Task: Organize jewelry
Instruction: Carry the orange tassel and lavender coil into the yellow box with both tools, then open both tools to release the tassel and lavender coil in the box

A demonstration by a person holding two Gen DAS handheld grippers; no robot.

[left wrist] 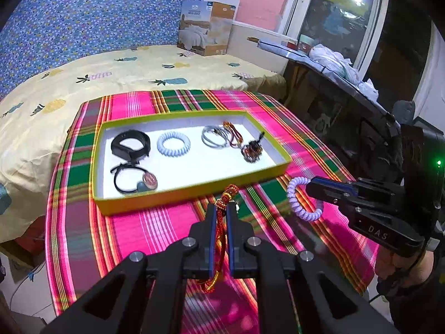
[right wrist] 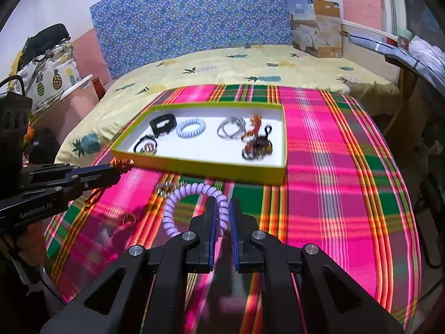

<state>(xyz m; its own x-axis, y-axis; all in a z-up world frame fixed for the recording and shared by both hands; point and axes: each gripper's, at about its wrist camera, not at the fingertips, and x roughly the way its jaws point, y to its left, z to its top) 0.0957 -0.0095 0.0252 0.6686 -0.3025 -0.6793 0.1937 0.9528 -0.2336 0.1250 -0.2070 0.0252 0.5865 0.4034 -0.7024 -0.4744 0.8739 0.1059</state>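
A yellow-green tray [left wrist: 192, 194] with a white floor stands on the plaid cloth and holds several bracelets, among them a pale blue coil band [left wrist: 173, 143] and silver bangles [left wrist: 214, 136]. My left gripper [left wrist: 221, 208] is shut on a red-and-gold thread bracelet [left wrist: 221, 239], held above the cloth just in front of the tray; it also shows in the right wrist view [right wrist: 111, 171]. My right gripper [right wrist: 223, 203] is shut on a lilac coil bracelet [right wrist: 183, 194], to the right of the left one; the coil also shows in the left wrist view [left wrist: 299, 206].
The tray [right wrist: 200, 167] also shows in the right wrist view. A small silver piece [right wrist: 167, 186] and a thin gold ring [right wrist: 128, 218] lie on the plaid cloth [right wrist: 333, 167]. A bed with a pineapple sheet [left wrist: 83, 83] lies behind. A cluttered dark shelf [left wrist: 347, 89] stands at right.
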